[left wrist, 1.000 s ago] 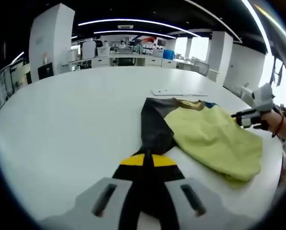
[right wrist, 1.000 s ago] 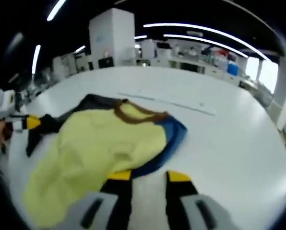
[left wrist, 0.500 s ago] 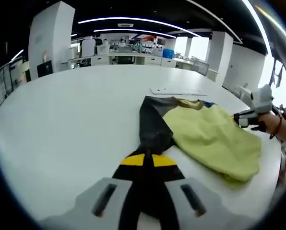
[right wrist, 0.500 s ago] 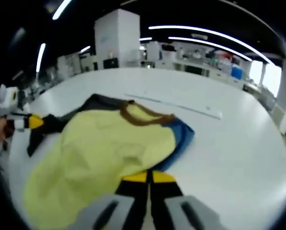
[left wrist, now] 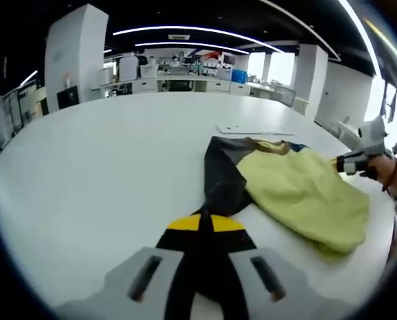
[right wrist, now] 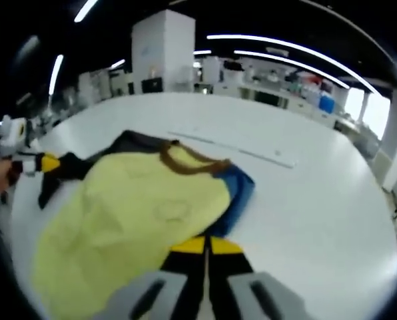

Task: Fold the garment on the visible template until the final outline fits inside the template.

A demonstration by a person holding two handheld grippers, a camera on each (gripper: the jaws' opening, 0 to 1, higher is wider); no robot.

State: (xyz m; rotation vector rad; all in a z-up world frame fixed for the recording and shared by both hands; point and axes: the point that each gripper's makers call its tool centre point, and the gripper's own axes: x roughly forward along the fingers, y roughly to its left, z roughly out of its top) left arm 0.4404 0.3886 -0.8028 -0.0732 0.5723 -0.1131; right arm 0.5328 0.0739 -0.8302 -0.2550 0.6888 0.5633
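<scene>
Garment (left wrist: 298, 193) lies on white counter (left wrist: 105, 167). Your left gripper (left wrist: 205, 230) clamps its dark sleeve (left wrist: 218, 177); right gripper (right wrist: 205, 248) clamps blue sleeve (right wrist: 237, 193). Uneven pull risks yellow body bunching, slipping off sleeve.

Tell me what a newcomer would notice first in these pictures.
A crumpled yellow garment with dark grey and blue sleeves sprawls on the wide white table. The left gripper is shut on its dark grey sleeve, and the right gripper is shut on its blue sleeve.
</scene>
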